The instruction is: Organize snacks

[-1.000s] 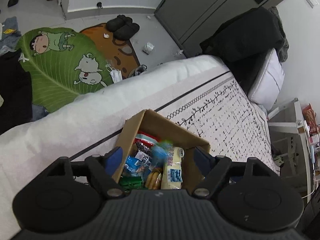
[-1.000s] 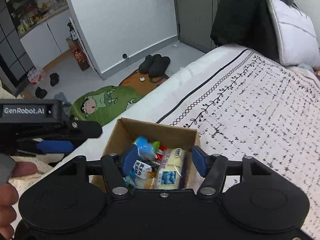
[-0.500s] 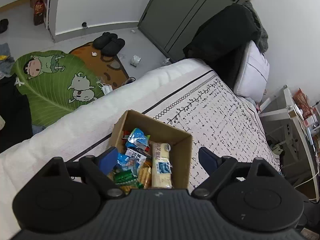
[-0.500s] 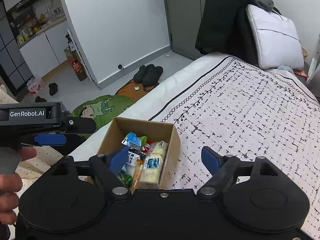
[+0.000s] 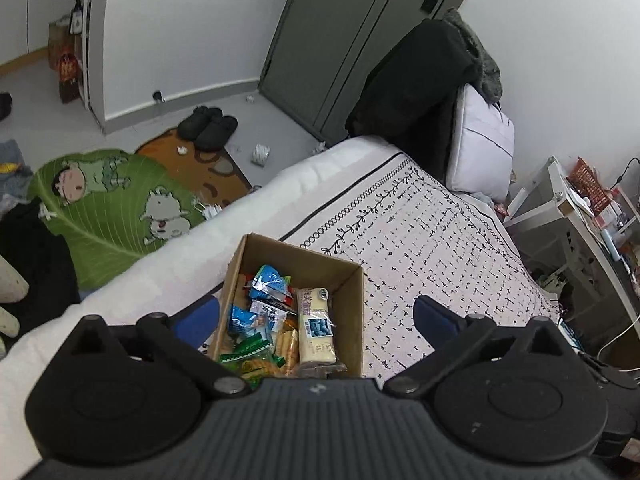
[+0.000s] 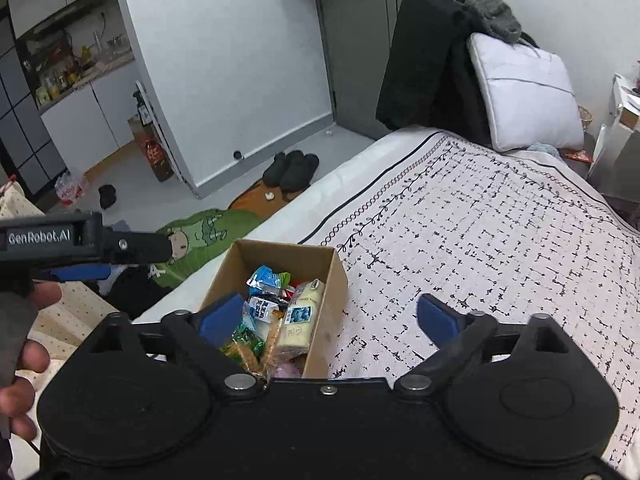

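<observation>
A brown cardboard box (image 5: 352,280) (image 6: 332,280) sits near the edge of the bed, filled with several snack packets: a blue packet (image 5: 269,280) (image 6: 264,276), a pale yellow bar (image 5: 316,324) (image 6: 300,320) and green wrappers (image 5: 250,348). My left gripper (image 5: 316,318) hangs above the box, its jaws opening wide with nothing held between them. My right gripper (image 6: 328,316) is likewise above the box, jaws opening, pads touching nothing. The left gripper (image 6: 84,256) also shows at the left edge of the right wrist view, held by a hand (image 6: 24,356).
The bed (image 5: 440,248) has a white cover with black marks, and a pillow (image 6: 524,96) and dark clothes (image 6: 432,64) at its head. On the floor lie a green cartoon mat (image 5: 108,208) and black slippers (image 5: 208,128). A cluttered shelf (image 5: 580,216) stands right of the bed.
Both grippers have risen and pulled back from the box, and their jaws have spread wide. The box and snacks now look smaller and lie untouched below them.
</observation>
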Demonstrator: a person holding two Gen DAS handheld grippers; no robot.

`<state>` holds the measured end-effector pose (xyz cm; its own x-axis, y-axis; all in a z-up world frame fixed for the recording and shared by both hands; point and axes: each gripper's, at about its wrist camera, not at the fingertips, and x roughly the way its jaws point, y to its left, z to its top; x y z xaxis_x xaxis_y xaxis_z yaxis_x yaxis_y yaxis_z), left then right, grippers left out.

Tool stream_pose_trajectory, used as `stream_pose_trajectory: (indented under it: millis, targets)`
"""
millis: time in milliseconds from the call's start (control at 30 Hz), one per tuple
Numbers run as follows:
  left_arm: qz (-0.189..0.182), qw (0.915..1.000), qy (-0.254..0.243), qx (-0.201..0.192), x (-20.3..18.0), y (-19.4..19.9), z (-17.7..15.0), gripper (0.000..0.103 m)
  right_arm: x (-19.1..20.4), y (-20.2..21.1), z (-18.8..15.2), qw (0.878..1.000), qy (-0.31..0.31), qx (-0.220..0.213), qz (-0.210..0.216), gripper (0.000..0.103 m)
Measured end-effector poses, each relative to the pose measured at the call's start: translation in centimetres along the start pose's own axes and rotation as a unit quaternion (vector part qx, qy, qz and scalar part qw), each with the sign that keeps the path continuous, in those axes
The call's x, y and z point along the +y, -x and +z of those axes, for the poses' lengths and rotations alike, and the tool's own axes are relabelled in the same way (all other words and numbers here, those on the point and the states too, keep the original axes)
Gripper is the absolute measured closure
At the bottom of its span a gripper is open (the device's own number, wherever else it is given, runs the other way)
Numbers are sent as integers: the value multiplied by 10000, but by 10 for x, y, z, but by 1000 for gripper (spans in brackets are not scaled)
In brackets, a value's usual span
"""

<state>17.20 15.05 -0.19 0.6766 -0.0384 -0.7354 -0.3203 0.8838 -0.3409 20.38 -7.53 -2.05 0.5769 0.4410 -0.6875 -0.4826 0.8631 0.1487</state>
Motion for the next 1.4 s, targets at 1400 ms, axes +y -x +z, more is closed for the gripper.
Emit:
stream_pose_trajectory:
  millis: [1400]
  targets:
    - [77, 9925, -1093, -548, -16, 127, -101, 0, -38, 154, -103, 9921, -793, -830, -499, 0]
